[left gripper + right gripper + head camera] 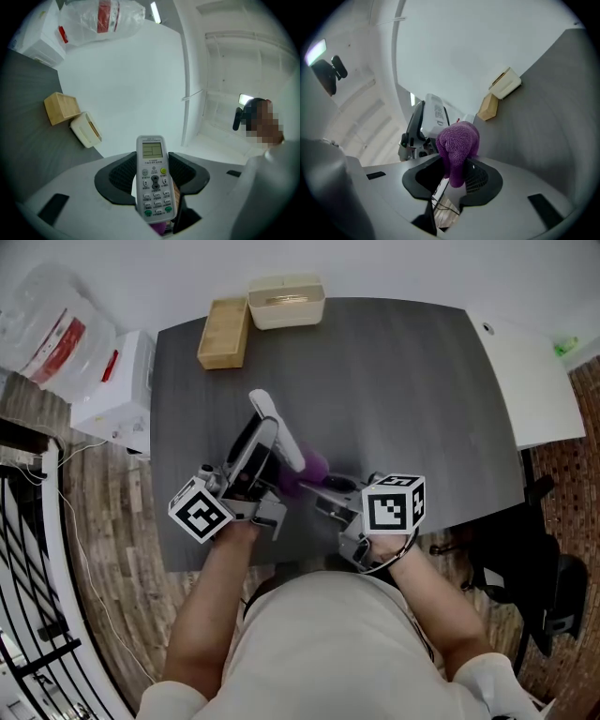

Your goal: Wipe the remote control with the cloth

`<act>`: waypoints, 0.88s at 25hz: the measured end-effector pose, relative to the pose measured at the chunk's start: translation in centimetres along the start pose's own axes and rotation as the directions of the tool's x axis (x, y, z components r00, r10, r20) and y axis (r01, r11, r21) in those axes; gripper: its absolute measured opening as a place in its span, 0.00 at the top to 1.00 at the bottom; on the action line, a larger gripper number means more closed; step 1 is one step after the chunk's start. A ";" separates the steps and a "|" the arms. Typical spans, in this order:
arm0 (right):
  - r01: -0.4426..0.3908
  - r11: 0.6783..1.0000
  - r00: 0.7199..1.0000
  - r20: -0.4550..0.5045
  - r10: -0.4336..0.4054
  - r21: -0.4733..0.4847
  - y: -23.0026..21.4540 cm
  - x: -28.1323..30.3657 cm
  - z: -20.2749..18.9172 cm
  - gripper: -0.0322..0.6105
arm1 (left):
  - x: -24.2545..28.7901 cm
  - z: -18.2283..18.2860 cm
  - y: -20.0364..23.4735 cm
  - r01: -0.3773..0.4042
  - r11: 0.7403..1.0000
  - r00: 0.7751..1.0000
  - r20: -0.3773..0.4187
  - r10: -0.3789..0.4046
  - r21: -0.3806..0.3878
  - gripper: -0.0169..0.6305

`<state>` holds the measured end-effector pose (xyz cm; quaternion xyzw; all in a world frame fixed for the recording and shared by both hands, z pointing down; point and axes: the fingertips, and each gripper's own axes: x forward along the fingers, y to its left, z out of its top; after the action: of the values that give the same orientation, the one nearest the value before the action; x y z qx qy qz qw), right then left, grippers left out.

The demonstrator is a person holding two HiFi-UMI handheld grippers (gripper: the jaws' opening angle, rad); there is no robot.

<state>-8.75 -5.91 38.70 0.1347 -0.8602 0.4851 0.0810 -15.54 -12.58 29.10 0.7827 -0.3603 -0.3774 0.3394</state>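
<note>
Cloth (pixel 158 228) mostly behind remote control (pixel 153 178)

Open tabletop (pixel 412 390) (boxes (pixel 225 334) at back)

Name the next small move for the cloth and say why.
Probably press the purple cloth, pinched in the right gripper's jaws, against the remote control and draw it along the body. The left gripper already holds the remote up, and the cloth sits close beside it.

The remote control (pixel 153 178) is smooth white plastic, the cloth (pixel 458 143) nubbly purple fabric, the table (pixel 403 381) matt grey wood-grain.
</note>
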 end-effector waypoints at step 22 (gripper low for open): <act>-0.141 0.978 0.977 0.180 0.113 0.152 1.2 -4.1 3.0 0.78 | -3.7 -6.5 7.1 -0.347 0.913 0.888 -0.239 0.394 0.217 0.65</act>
<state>-5.25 -7.27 35.05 0.1265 -0.8280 0.5451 -0.0352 -13.94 -11.51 39.22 0.7700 -0.4828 -0.1604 0.3850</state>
